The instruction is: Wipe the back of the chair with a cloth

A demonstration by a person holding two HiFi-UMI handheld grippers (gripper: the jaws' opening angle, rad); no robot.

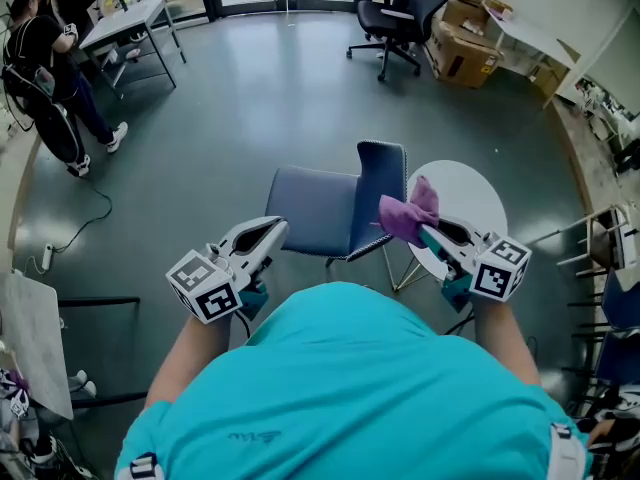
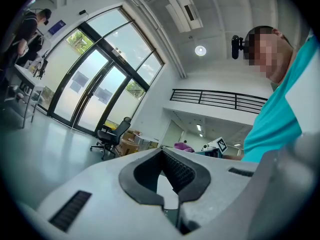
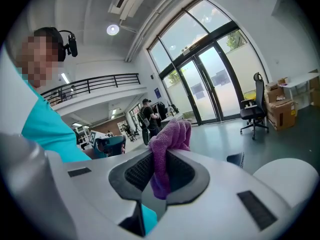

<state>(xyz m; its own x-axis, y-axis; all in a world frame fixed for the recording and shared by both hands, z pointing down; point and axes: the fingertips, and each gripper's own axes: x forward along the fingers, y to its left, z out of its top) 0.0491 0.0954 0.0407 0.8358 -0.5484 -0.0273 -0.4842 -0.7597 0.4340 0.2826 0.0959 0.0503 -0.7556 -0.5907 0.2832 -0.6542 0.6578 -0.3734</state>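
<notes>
Your right gripper (image 1: pixel 430 232) fingers clamp the fuzzy purple cloth (image 1: pixel 408 214) near the padded chair back (image 1: pixel 381 180) edge; left gripper (image 1: pixel 274 230) fingers together.

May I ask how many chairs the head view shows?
2: a blue chair just ahead, beside the white table; a black office chair near the cardboard boxes. The cropped right edge may hide more.

The cloth (image 1: pixel 410 213) hides an edge of the chair back (image 1: pixel 378 173); the right gripper (image 1: pixel 426 231) overlaps the table (image 1: pixel 470 193).

Left gripper (image 1: pixel 277 227) fingers together, empty; right gripper (image 1: pixel 425 232) fingers clamp the cloth (image 1: pixel 408 211).
</notes>
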